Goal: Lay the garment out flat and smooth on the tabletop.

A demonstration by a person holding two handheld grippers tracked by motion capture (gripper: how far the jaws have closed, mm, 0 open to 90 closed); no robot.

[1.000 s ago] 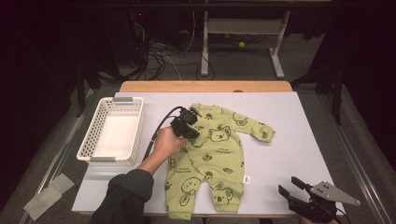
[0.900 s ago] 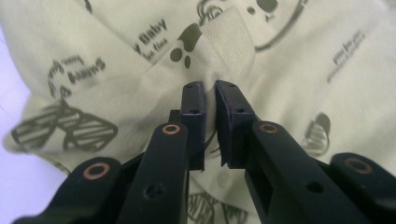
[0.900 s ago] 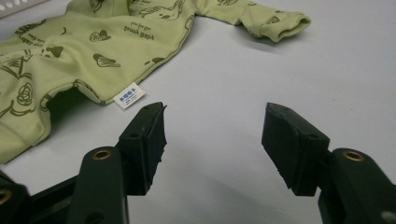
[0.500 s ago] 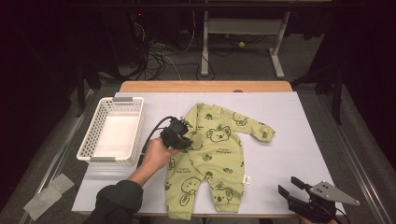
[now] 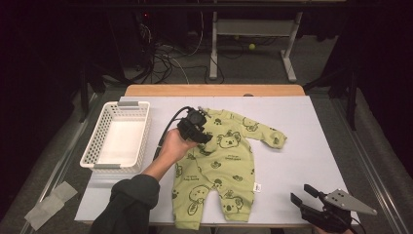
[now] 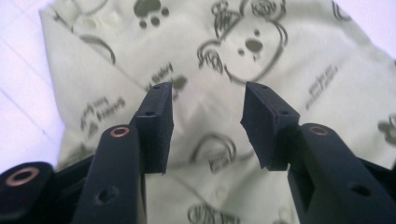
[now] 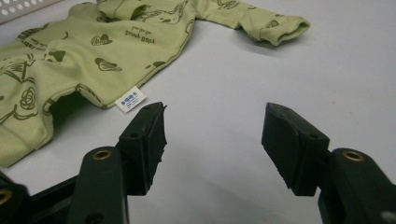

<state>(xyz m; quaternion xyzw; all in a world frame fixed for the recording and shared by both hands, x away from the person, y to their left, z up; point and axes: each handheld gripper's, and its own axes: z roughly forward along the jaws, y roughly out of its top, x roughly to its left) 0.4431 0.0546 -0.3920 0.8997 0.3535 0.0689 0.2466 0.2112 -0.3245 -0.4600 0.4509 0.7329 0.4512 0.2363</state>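
Item: romper (image 5: 221, 165), green, bear print, lying flat on the table (image 5: 311, 131), legs toward us. One sleeve is stretched out to the far side, away from the right gripper; the other is folded in over the chest, under our left gripper (image 5: 195, 127).

Left gripper: released. Its jaws have just been opening, and in the left gripper view they stand apart above the cloth (image 6: 210, 60), with nothing between the pads (image 6: 159, 119). We judge the step in hand to be the letting go of the folded-in sleeve.

Right gripper (image 5: 306, 196): jaws apart, holding nothing, resting low at the near table edge, well clear of the romper. In its own view the white label (image 7: 130, 99) lies just ahead of one jaw, the outstretched sleeve (image 7: 275, 25) farther off.

Next move, as we judge it: the second sleeve needs folding in; the right gripper must travel to the cuff, pinch a single layer and carry it over the chest without dragging the body.

Also present: basket (image 5: 97, 155), white, beside the left gripper on the side away from the romper.
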